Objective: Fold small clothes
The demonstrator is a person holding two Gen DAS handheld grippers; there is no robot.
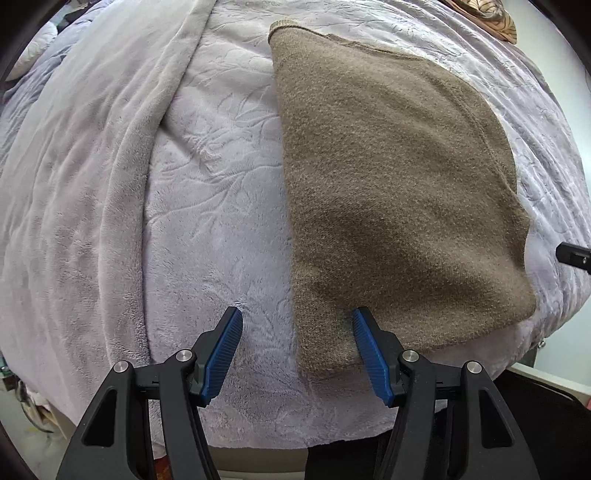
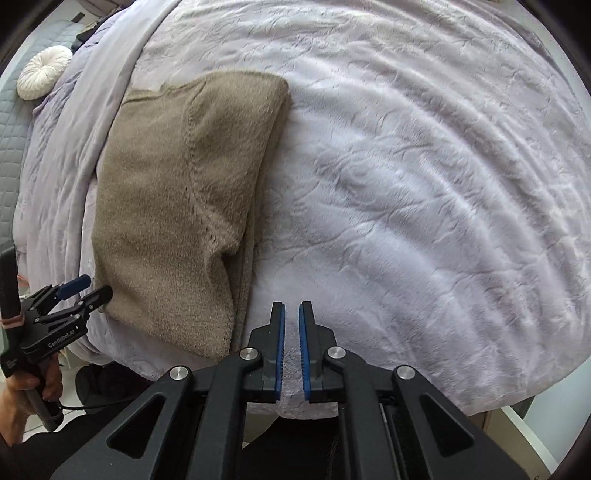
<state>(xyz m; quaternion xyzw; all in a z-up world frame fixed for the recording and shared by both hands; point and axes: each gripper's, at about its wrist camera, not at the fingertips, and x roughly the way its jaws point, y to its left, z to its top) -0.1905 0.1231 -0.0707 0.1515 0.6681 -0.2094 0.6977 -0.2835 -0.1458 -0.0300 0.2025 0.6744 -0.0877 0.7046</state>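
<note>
A brown knitted garment lies folded flat on the lilac bedspread. In the right wrist view the garment shows a sleeve seam and stacked layers along its right edge. My left gripper points down and stands open, straddling the garment's near left edge: its right finger is over the knit, its left finger over the bedspread. Nothing is pinched. From the right wrist view the left gripper sits at the garment's near left corner, held by a hand. My right gripper is shut over the bare bedspread, just right of the garment.
A plush blanket fold runs along the left of the bed. A round white cushion and a grey quilted cover lie at the far left. A carved wooden piece sits at the far right. The bed's near edge runs under both grippers.
</note>
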